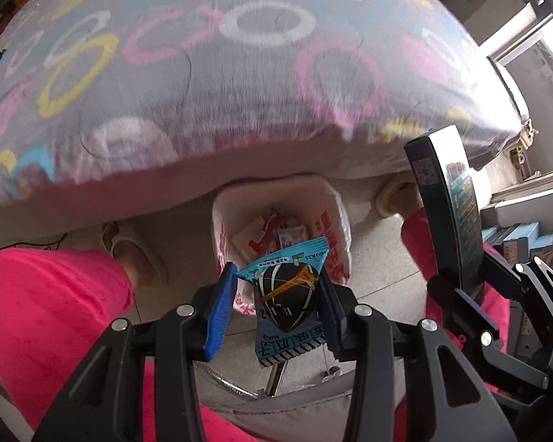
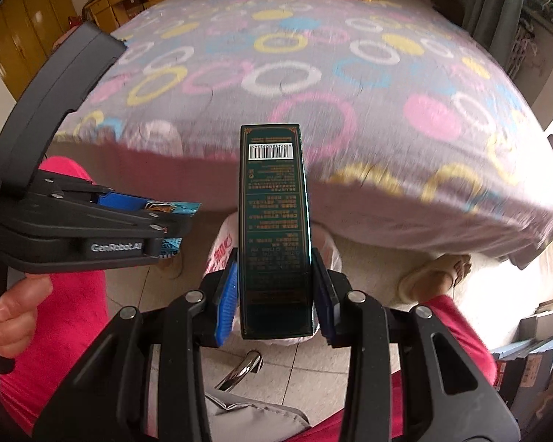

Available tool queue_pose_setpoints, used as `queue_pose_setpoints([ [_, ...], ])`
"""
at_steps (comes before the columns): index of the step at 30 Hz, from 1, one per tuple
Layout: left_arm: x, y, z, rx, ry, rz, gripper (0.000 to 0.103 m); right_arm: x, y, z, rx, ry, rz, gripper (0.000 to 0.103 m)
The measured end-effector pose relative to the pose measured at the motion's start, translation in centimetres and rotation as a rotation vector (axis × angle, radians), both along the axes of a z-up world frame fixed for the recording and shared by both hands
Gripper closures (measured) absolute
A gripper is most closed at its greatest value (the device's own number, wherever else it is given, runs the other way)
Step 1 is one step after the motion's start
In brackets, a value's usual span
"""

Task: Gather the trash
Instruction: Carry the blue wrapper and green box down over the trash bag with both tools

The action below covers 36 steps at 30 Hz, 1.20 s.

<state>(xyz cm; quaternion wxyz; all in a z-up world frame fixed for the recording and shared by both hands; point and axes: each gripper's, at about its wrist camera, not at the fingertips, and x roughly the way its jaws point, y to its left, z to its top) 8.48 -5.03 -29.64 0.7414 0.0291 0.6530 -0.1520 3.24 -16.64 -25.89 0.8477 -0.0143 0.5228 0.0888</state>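
Two pieces of trash are in hand, neither dropped yet. The blue snack wrapper (image 1: 287, 294) is pinched in the left tool (image 1: 276, 309), poised over the lined trash bin (image 1: 335, 228) at twelve o'clock, which already holds scraps. The dark green box (image 2: 274, 228) stands upright, pinched in the right tool (image 2: 274, 294), near the bed (image 2: 313, 73). Releasing both appears to be what remains.

The white plastic-lined trash bin (image 1: 282, 232) sits on the floor before the ring-patterned bed (image 1: 239, 73), holding wrappers. Above it hangs the blue foil snack packet (image 1: 289, 298), with the tall dark cardboard box (image 2: 274, 228) to its right.
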Motion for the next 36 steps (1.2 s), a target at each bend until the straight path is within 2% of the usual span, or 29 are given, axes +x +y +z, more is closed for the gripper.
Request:
queue_pose_setpoints([
  [9, -0.1, -0.7, -4.6, 0.015, 0.098, -0.01, 0.062, 0.3, -0.6, -3.8, 0.011, 0.1, -0.016, 0.067],
  [19, 0.4, -1.2, -9.4, 0.042, 0.219, 0.02, 0.062, 1.5, -0.8, -8.3, 0.031, 0.204, -0.029, 0.067],
  [25, 1.1, -0.4, -12.8, 0.06, 0.31, 0.073, 0.062, 2.6, -1.1, -11.0, 0.046, 0.265, -0.036, 0.067],
  [28, 1.8, -0.2, -14.1, 0.089, 0.328, 0.093, 0.061, 3.2, -1.3, -12.4, 0.056, 0.29, -0.041, 0.067],
  [36, 2.8, -0.2, -17.6, 0.09, 0.437, 0.164, 0.061, 4.1, -1.1, -16.1, 0.053, 0.365, -0.04, 0.067],
])
